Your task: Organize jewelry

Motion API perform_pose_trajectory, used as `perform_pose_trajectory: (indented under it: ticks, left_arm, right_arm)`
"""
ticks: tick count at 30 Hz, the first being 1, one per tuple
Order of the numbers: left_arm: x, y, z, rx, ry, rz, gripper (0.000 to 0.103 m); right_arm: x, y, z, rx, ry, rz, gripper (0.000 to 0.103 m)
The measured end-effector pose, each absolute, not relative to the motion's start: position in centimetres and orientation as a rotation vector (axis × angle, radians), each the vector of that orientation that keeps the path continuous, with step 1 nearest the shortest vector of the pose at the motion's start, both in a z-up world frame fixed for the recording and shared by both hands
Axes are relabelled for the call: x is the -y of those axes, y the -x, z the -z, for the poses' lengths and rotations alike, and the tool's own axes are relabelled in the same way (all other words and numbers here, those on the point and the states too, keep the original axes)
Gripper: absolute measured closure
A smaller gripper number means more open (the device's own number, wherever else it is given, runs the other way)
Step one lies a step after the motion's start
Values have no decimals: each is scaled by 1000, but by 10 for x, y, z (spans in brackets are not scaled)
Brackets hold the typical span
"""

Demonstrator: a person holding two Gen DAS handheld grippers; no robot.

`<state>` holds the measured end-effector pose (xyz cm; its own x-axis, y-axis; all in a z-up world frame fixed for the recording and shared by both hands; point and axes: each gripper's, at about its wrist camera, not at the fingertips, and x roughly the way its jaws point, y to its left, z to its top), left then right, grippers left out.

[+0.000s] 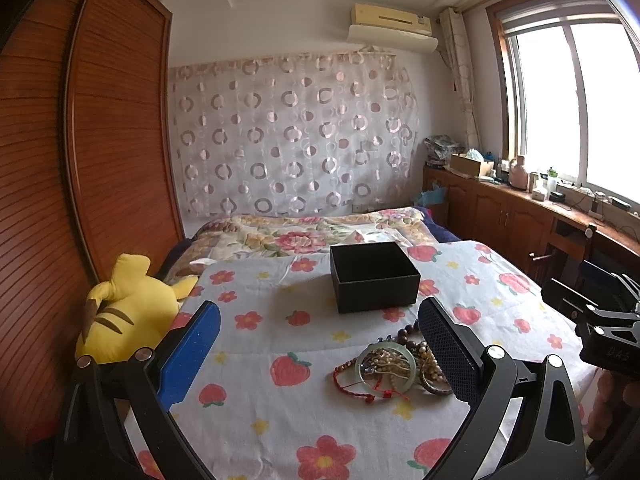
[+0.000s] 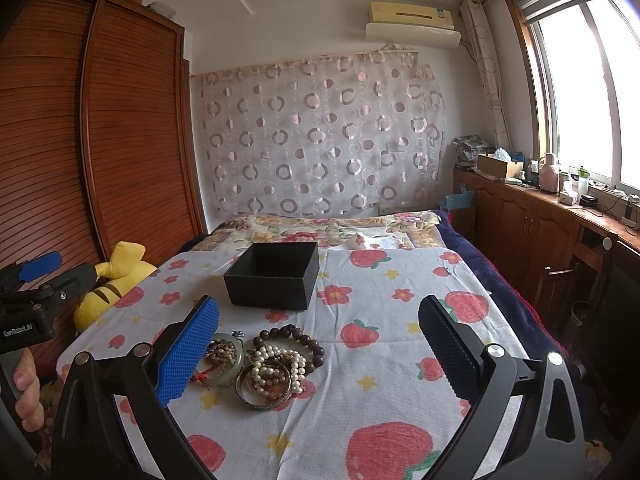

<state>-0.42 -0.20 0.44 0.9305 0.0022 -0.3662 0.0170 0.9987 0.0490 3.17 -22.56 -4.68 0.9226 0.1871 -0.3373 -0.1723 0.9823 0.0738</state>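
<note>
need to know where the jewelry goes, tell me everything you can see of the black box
The black box is a small, square, open-topped container with no lid in view. It looks like matte, finely textured cardboard, dark inside and out, and what shows of its interior looks empty. It sits upright and flat on the strawberry-print cloth, beyond the jewelry pile and apart from it. Neither set of tongs touches it; both are held short of it.

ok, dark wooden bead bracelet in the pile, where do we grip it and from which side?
Probably the far arc of the dark bead bracelet, nearest the black box. That arc lies bare on the cloth, while the near part runs under the pearls. Come from above with the open right gripper, fingers straddling the strand.
</note>
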Motion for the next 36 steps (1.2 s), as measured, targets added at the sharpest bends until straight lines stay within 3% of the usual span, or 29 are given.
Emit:
perform_pose_trajectory:
  ticks: [36]
  left_arm:
    - [2, 8, -8, -372, -51, 8, 7]
  right_arm:
    - [227, -32, 47, -349, -44, -186, 2]
